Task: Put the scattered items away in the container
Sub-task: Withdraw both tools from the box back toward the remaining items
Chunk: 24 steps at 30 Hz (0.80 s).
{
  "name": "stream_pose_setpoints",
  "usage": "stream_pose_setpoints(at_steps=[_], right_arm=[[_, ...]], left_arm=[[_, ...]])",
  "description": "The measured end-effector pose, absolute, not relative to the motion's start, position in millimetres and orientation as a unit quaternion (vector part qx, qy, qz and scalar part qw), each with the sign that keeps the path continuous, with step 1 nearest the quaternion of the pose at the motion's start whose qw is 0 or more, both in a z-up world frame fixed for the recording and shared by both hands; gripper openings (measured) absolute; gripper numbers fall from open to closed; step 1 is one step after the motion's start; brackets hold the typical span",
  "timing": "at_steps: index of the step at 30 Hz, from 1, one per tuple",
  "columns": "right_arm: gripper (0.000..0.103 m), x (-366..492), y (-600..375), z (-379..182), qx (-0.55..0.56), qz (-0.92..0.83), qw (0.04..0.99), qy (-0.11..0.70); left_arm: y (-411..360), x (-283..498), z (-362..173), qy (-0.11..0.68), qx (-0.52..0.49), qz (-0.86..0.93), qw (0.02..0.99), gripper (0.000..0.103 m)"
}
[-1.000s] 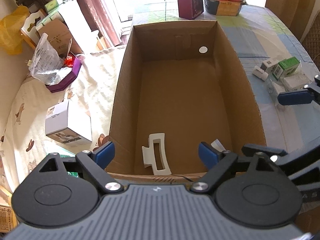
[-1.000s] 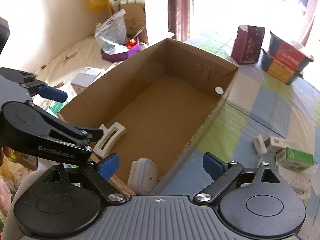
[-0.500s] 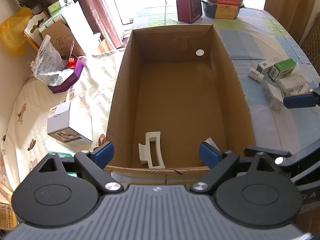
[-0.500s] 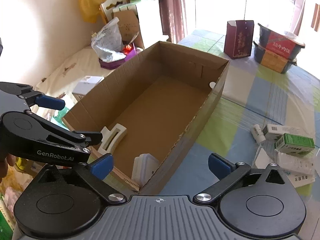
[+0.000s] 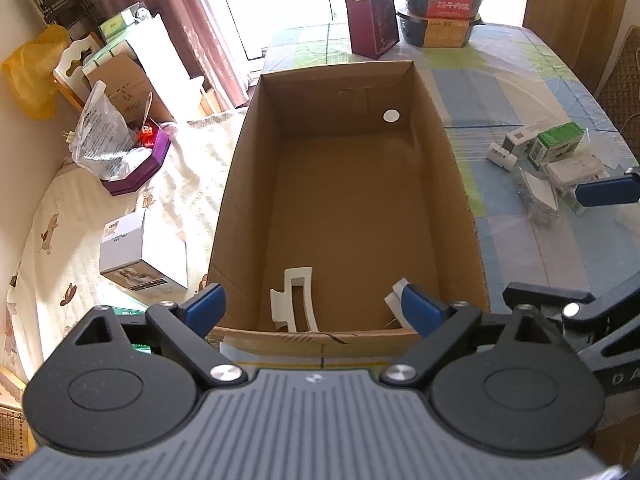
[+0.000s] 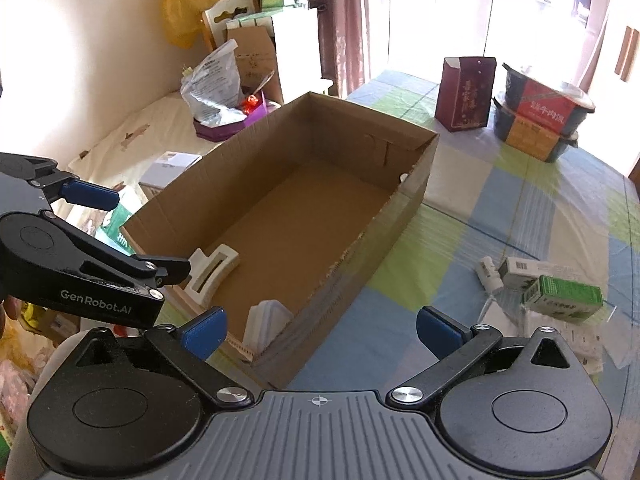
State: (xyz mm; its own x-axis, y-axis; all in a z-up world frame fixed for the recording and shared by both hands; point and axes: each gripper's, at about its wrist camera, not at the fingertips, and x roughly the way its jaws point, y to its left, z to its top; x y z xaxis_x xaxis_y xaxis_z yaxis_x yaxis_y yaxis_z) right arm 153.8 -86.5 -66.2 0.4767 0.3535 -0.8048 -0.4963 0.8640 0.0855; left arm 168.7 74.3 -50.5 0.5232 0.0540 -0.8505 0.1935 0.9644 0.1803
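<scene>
The cardboard box (image 5: pixel 348 208) stands open on the bench (image 6: pixel 500 208), and it serves as the landmark here. Inside it, against its near wall, lie 2 things: a white hair claw clip (image 5: pixel 294 298) and a white rounded case (image 6: pixel 266 318) tucked into the near right corner. To the right of the box, well apart from its long wall, a small scatter remains on the bench: a green carton (image 6: pixel 564 298), a white carton (image 6: pixel 528 270) touching it, a small white bottle (image 6: pixel 490 274) just beside them, and some flat clear and white packets (image 5: pixel 538 194) nearest the camera side. The left hand-held gripper (image 5: pixel 308 304) hangs over the near edge of the box, spread wide with nothing between its blue pads. The right hand-held gripper (image 6: pixel 320 326) hovers above the near right corner of the box, also spread wide and empty. So the tidying looks partly done, with the cluster right of the box still outside. The risks from here are plain: the cartons touch each other, so closing on 1 could nudge or drag its neighbour; the flat packets lie low on the cloth and may slip from the pads or bring the cloth up with them; and the 2 grippers sit close together by that near corner, so a swing across could knock one against the other or against the box wall.
</scene>
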Motion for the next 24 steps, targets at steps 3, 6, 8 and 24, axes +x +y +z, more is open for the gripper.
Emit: stream_pose_setpoints(at_steps=[3, 6, 8, 24], right_arm=[[0.103, 151.9, -96.4, -65.2, -0.067, 0.245, 0.857, 0.449], [0.103, 150.3, -104.6, -63.7, -0.066, 0.243, 0.858, 0.448], [0.103, 148.7, -109.2, -61.9, -0.066, 0.241, 0.86, 0.445], [0.103, 131.1, -152.2, -45.1, -0.045, 0.22, 0.875, 0.429]], left_arm=[[69.2, 165.9, -48.5, 0.485, 0.129, -0.043, 0.864, 0.093], [63.0, 163.0, -46.5, 0.483, 0.13, -0.046, 0.865, 0.093], [59.1, 160.5, -45.1, 0.482, 0.129, -0.049, 0.865, 0.094], [19.0, 146.6, -38.4, 0.479, 0.125, -0.078, 0.866, 0.094]])
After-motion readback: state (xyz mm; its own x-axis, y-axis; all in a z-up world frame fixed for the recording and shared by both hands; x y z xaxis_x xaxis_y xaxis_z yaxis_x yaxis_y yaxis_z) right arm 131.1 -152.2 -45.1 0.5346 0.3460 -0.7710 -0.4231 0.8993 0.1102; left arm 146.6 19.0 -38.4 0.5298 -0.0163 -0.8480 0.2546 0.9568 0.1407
